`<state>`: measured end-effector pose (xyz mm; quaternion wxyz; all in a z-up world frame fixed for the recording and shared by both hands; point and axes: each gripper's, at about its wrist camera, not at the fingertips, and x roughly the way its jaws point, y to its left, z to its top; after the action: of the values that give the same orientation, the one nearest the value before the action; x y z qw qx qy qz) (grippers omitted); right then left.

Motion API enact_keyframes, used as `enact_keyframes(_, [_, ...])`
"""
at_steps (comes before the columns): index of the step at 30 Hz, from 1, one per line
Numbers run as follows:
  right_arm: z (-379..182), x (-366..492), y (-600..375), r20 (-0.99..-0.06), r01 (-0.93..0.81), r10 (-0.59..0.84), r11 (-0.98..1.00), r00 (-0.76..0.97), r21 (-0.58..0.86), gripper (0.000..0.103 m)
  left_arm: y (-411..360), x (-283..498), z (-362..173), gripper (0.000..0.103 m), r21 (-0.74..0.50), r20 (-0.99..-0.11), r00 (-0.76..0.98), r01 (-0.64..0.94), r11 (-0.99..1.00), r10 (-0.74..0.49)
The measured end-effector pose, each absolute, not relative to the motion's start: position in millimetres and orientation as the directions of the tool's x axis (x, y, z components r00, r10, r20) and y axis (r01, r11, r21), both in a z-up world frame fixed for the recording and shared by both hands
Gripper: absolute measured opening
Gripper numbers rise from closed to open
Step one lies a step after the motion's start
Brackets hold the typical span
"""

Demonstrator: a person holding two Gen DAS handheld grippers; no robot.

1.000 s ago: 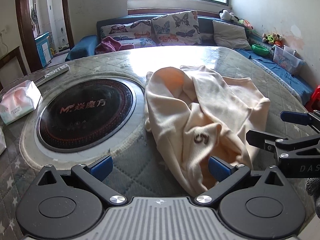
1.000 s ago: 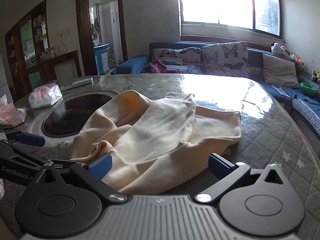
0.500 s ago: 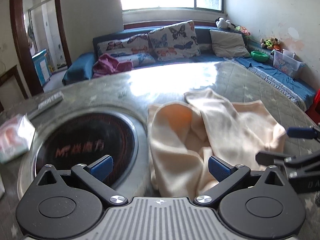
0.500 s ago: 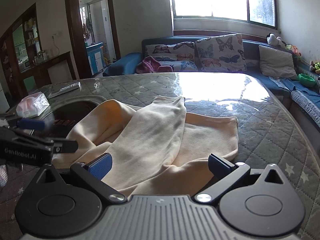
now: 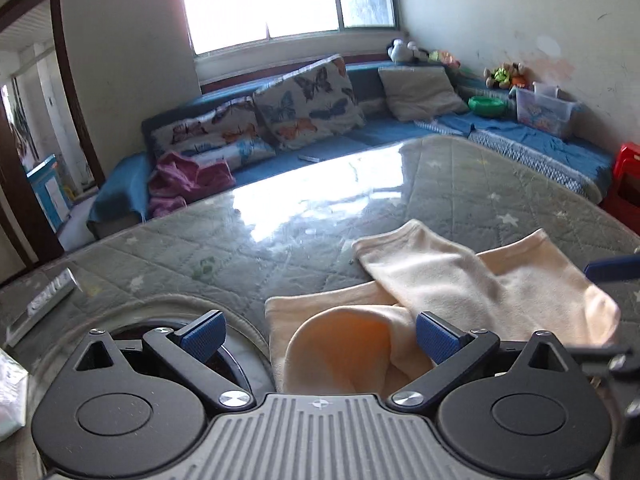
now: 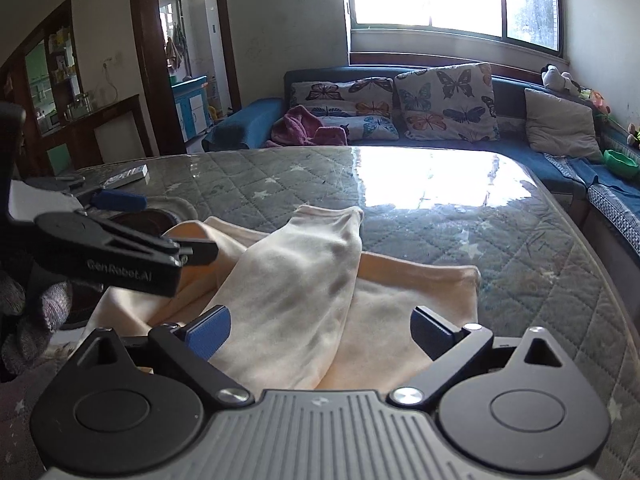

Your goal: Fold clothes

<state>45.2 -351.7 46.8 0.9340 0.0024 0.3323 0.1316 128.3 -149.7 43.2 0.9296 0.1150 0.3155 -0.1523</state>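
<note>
Cream garment lying crumpled on the quilted grey counter, at the near side, just right of the round dark hotplate set into the surface; one sleeve-like fold draped diagonally over the flatter layers, an orange-tinted opening gaping toward the left wrist camera. Left gripper poised over the garment's near-left edge, blue pads set wide and closing, cloth lying below the gap but not pressed by either pad. Right gripper likewise spread and closing, hovering over the near edge of the draped fold, pads clear of the fabric as far as can be told. Seen from the right wrist camera, left gripper body reaching in from the left above the cloth, held by a hand in a grey knit glove. Remote control resting on the far-left part of the counter, well apart from the garment. Bright window glare reflected on the counter's glossy far half. Beyond the counter, a blue sofa carrying butterfly-print cushions, a plain beige cushion and a crumpled pink garment; a green bowl, a clear plastic box and soft toys along the right-hand bench.
</note>
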Motion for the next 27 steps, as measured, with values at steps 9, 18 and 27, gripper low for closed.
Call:
enact_keyframes(9, [59.5, 99.7, -350.4, -0.616, -0.273, 0.275, 0.957, 0.739, 0.100, 0.078, -139.3, 130.9, 31.1, 0.011, -0.023, -0.651, 0.669, 0.456, 0.890, -0.360])
enact_keyframes(18, [45.7, 152.8, -303.0, -0.691, -0.374, 0.344, 0.920, 0.636, 0.113, 0.049, -130.2, 106.2, 36.6, 0.006, -0.033, -0.625, 0.691, 0.443, 0.896, -0.365])
enact_keyframes(27, [25.0, 166.0, -280.2, -0.745, -0.381, 0.276, 0.924, 0.608, 0.032, 0.011, -136.9, 112.2, 34.5, 0.044, -0.005, -0.632, 0.683, 0.469, 0.883, -0.366])
